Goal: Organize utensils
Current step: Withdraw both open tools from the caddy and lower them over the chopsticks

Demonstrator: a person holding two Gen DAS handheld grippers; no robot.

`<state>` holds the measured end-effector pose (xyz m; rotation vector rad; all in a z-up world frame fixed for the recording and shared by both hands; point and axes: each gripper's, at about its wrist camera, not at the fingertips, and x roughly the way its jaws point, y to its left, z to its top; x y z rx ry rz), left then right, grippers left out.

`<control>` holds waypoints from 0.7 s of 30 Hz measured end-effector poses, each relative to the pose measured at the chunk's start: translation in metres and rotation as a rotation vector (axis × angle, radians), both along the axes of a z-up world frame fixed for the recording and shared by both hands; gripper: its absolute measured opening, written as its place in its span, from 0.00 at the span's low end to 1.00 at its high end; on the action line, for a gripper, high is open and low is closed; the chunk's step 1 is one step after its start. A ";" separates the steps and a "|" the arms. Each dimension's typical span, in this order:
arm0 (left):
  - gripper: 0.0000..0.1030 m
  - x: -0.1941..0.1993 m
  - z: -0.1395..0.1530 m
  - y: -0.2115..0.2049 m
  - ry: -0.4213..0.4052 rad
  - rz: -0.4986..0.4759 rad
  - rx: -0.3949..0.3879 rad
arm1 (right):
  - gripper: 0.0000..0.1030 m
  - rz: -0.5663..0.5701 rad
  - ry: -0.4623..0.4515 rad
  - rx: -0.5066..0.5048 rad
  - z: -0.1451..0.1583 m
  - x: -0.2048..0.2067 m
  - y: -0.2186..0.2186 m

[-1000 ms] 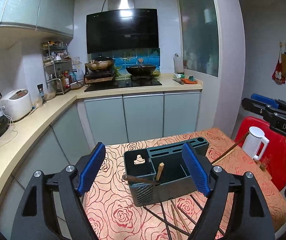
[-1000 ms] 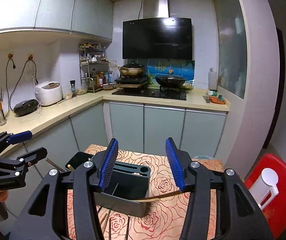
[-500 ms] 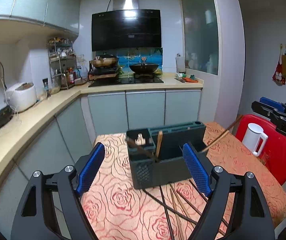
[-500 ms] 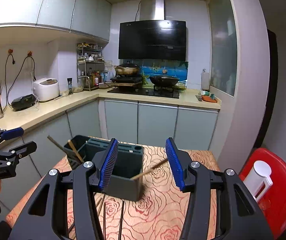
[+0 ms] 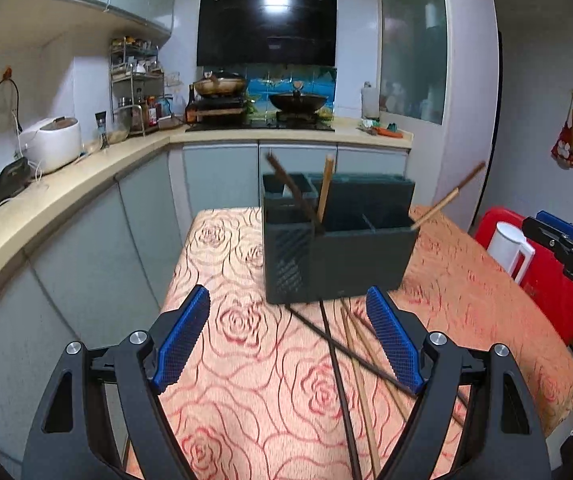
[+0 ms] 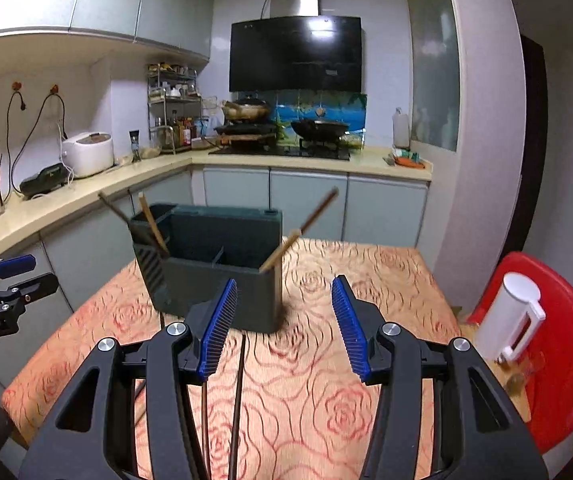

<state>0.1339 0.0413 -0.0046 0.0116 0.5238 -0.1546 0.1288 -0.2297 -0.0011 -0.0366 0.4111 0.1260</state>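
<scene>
A dark grey utensil holder [image 5: 338,252] [image 6: 210,268] stands on the rose-patterned table. Two chopsticks [image 5: 306,196] lean in its left compartment and one chopstick [image 5: 446,196] [image 6: 298,232] leans out of its right end. Several loose chopsticks [image 5: 350,376] [image 6: 238,396] lie on the cloth in front of the holder. My left gripper [image 5: 288,340] is open and empty, low over the table before the holder. My right gripper [image 6: 282,324] is open and empty, just in front of the holder's right end.
A white kettle [image 5: 510,248] [image 6: 506,316] stands on a red stool [image 6: 558,340] right of the table. The table edge [image 5: 174,280] drops off at left toward grey cabinets. A counter with a rice cooker [image 5: 50,144] runs along the left wall.
Both grippers have drawn back and down, so the holder sits farther off and is seen more from the side. The chopstick stays leaning in the holder's right end. Both stay open.
</scene>
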 end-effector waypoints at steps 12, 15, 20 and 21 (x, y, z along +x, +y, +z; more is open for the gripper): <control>0.75 -0.029 -0.044 0.006 0.060 0.020 -0.007 | 0.47 -0.037 0.030 -0.024 -0.040 -0.032 0.001; 0.75 -0.035 -0.052 0.006 0.074 0.023 -0.008 | 0.47 -0.039 0.033 -0.030 -0.046 -0.038 0.001; 0.75 -0.041 -0.068 0.003 0.099 0.027 -0.002 | 0.47 -0.042 0.044 -0.046 -0.059 -0.045 0.003; 0.75 -0.043 -0.071 0.002 0.104 0.026 0.000 | 0.47 -0.040 0.052 -0.048 -0.063 -0.046 0.003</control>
